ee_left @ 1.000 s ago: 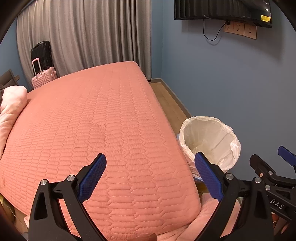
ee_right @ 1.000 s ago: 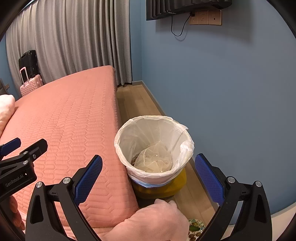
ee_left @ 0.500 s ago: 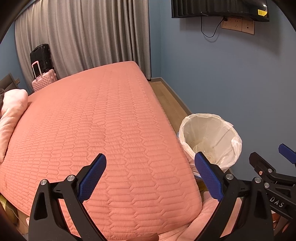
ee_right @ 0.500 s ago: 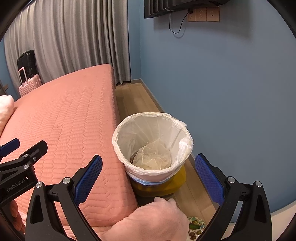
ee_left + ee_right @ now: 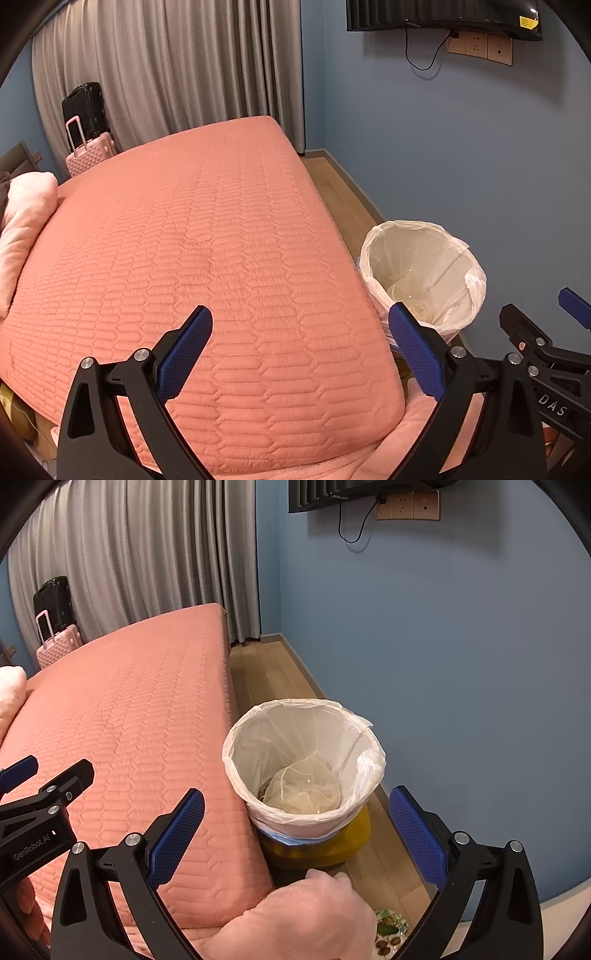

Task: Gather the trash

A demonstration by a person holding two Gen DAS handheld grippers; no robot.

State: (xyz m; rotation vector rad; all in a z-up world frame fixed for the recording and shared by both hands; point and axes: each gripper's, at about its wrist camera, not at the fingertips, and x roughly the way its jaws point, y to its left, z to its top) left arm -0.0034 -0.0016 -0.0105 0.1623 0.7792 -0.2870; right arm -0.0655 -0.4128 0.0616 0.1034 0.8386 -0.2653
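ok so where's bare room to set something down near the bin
Free: the wide pink quilted bedspread left of the white-lined trash bin, and the wooden floor strip beyond it along the blue wall. Crowded: the bin fills the gap between bed and wall.

The bin (image 5: 303, 771) is set on the floor (image 5: 273, 675) between the bed (image 5: 122, 716) at its left and the wall (image 5: 461, 664) at its right; suitcases (image 5: 88, 140) are stood behind the bed.
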